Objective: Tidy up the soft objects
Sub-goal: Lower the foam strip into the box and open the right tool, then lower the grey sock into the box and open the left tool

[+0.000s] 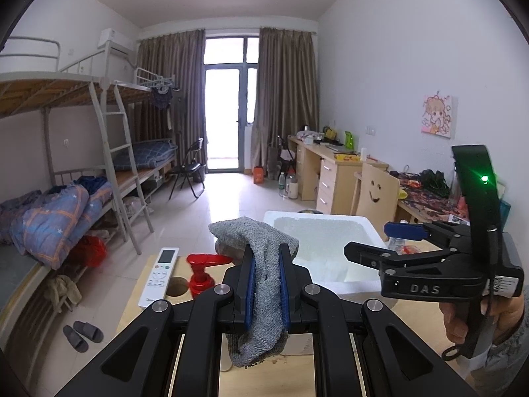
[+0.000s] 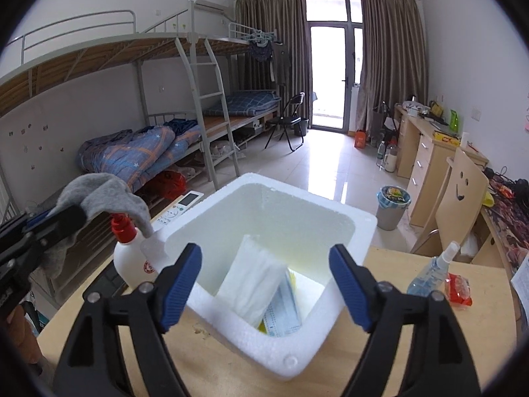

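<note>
- Grey knitted sock pinched in the closed left gripper, held above the desk beside the foam box.
- Hovered wide open over that box: right gripper.
- Leaned inside the box: white tissue pack.

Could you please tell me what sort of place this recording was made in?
Most likely a shared student dormitory room. Metal bunk beds with a ladder and rumpled quilts line one wall, a row of study desks runs along the other, and a curtained balcony door closes the far end.
</note>
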Demonstrator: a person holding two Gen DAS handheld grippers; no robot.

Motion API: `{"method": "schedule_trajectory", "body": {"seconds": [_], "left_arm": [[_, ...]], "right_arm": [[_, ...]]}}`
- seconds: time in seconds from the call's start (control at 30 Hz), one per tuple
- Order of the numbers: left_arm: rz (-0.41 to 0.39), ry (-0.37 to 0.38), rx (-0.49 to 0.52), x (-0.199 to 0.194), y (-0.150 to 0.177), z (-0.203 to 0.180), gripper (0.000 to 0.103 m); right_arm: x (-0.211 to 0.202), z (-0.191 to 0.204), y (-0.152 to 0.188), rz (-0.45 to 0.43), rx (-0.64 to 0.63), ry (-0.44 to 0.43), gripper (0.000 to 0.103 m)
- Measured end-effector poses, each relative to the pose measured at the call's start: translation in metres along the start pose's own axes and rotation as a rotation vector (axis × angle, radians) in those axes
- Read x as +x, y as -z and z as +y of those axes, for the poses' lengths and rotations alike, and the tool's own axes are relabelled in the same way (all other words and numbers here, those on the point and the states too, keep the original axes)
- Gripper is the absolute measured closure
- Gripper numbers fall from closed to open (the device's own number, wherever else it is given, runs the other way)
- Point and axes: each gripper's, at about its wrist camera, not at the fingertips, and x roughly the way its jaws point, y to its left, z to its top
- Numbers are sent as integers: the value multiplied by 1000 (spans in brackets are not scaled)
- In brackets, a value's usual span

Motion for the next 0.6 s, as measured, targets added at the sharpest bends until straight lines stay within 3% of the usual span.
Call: {"method": "schedule_trajectory", "body": {"seconds": [0.6], "left_arm": [[36,43,37,34,-14,-18,90]], "right_arm": [[-47,-19,18,-46,3,50,16]]}}
